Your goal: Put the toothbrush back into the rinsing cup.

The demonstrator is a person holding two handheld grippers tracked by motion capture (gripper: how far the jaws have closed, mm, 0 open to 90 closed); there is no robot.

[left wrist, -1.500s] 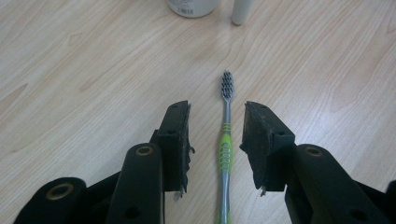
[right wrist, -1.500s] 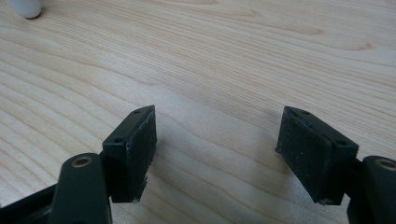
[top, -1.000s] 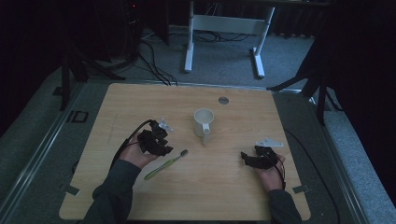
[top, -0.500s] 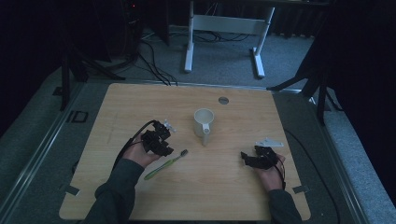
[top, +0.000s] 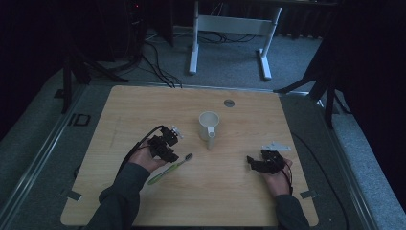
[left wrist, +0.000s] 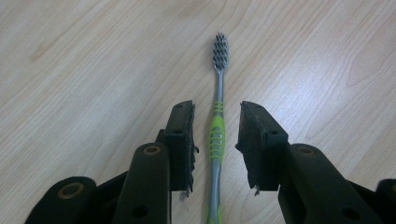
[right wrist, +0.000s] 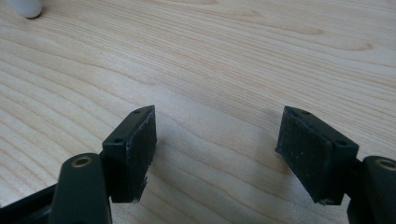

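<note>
- Left side first: my left gripper [top: 168,146] is down low over the toothbrush [top: 168,167], which lies flat on the wooden table [top: 143,105] at a slant, bristle end pointing toward the middle of the table.
- From the left gripper view, the toothbrush [left wrist: 217,135] runs straight up between my two pads, green grip section right in the gap, grey neck and bristle head sticking out past the tips.
- My jaws have just been closing in on it, but there's a sliver of wood showing on both sides of the handle, so I'm not pinching it yet. Fingers loose, nothing grabbed.
- Middle of the table: a white mug [top: 208,125] sits upright, handle toward my side, a bit beyond the brush head and not touching it.
- Further back there's a small round grey disc [top: 229,102] set in the tabletop.
- Right side: my right gripper [top: 258,163] rests near the table's right edge, well apart from the brush. In the right gripper view the jaws are spread wide with bare wood between them, holding nothing.
</note>
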